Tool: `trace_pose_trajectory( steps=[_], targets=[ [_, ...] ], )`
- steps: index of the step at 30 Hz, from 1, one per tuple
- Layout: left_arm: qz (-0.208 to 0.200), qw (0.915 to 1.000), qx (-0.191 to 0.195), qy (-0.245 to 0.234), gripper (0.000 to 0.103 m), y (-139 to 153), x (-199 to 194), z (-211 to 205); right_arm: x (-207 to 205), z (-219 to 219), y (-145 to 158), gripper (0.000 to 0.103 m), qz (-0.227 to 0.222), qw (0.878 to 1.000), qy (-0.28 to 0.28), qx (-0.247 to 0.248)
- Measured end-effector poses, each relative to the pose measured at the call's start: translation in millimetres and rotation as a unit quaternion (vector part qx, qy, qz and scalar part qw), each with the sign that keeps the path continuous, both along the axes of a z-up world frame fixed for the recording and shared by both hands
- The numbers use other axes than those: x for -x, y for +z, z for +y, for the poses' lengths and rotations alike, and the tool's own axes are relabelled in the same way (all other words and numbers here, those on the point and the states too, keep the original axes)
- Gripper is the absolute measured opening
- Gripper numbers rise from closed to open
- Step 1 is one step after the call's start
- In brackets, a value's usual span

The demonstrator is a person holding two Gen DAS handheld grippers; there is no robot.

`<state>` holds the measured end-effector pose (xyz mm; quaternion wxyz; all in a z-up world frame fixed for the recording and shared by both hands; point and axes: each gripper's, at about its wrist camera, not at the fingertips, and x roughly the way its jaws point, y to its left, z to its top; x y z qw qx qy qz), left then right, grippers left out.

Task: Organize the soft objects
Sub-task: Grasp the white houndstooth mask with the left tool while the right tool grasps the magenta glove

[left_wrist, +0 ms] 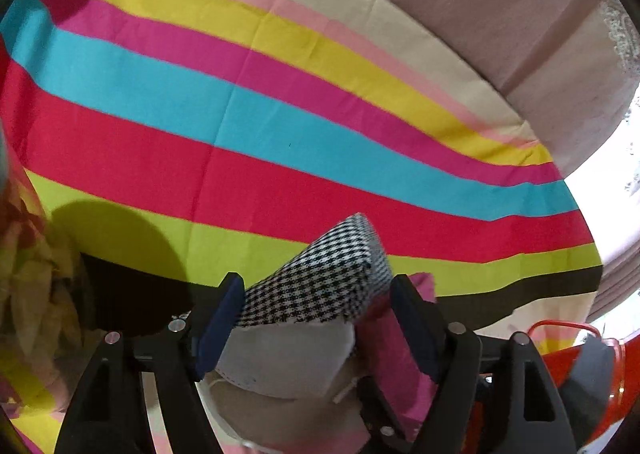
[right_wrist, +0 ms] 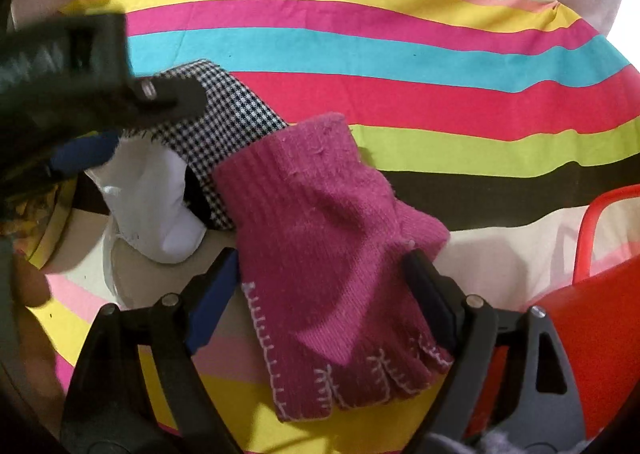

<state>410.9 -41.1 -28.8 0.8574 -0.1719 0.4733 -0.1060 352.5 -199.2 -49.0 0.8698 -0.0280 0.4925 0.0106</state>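
A black-and-white houndstooth cloth piece [left_wrist: 320, 278] lies over a white cloth [left_wrist: 288, 358] on the striped bedsheet [left_wrist: 240, 125]. My left gripper [left_wrist: 316, 294] is open with its jaws on either side of the houndstooth piece; its body shows in the right wrist view [right_wrist: 80, 81]. A magenta knit glove [right_wrist: 332, 254] with white stitching lies next to the houndstooth piece [right_wrist: 224, 109] and the white cloth [right_wrist: 152, 197]. My right gripper [right_wrist: 324, 278] is open around the glove's palm. The glove's edge also shows in the left wrist view [left_wrist: 396, 358].
A red plastic basket [right_wrist: 592, 318] stands at the lower right, with grey fabric [left_wrist: 588, 382] in it. A yellow patterned cloth [left_wrist: 36, 294] lies at the left. Pink pillows [left_wrist: 520, 21] sit at the far edge of the bed.
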Motion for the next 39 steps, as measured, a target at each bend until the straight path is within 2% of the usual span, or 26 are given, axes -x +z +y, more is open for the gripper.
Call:
trace_pose_trajectory(
  steps=[2,4,5,9,11,16,19,23,26,27,30,39],
  targets=[
    [0.004,1.0,-0.007,-0.002,0.075,-7,-2,0,0,0,0,0.09,-0.003,1.0,0.001,0.002],
    [0.009,0.9999,-0.005,-0.003,0.063,-14,-2,1,-1,0,-2,0.092,-0.008,1.0,0.001,0.002],
    [0.012,0.9999,-0.005,-0.006,0.051,-17,-2,1,-3,0,-2,0.093,-0.009,1.0,0.001,0.002],
    [0.002,0.9999,-0.005,-0.011,0.03,-15,2,-1,-5,-4,-6,0.102,-0.011,1.0,-0.004,0.0],
    [-0.012,0.9998,-0.013,-0.008,0.025,-8,7,-1,-6,-8,-9,0.102,-0.009,1.0,-0.01,-0.014],
    [-0.033,0.9992,-0.025,-0.001,0.023,2,16,4,-4,-6,-8,0.101,-0.013,1.0,-0.007,-0.007],
    [-0.043,0.9986,-0.03,0.005,0.023,8,21,6,4,-2,-4,0.09,-0.017,1.0,0.005,-0.009],
    [-0.059,0.9975,-0.038,0.01,0.023,18,29,6,12,5,0,0.069,-0.023,0.999,0.023,-0.011],
    [-0.072,0.9963,-0.045,0.012,0.023,25,35,4,21,8,4,0.039,-0.027,0.999,0.025,0.005],
    [-0.076,0.9959,-0.047,0.012,0.023,28,37,4,26,7,4,0.034,-0.03,0.999,0.026,0.007],
    [-0.081,0.9956,-0.044,0.015,0.023,34,45,6,33,0,8,0.026,-0.03,0.999,0.023,-0.008],
    [-0.094,0.9942,-0.042,0.03,0.023,55,70,18,60,2,23,0.022,-0.026,0.999,0.038,-0.02]
  ],
)
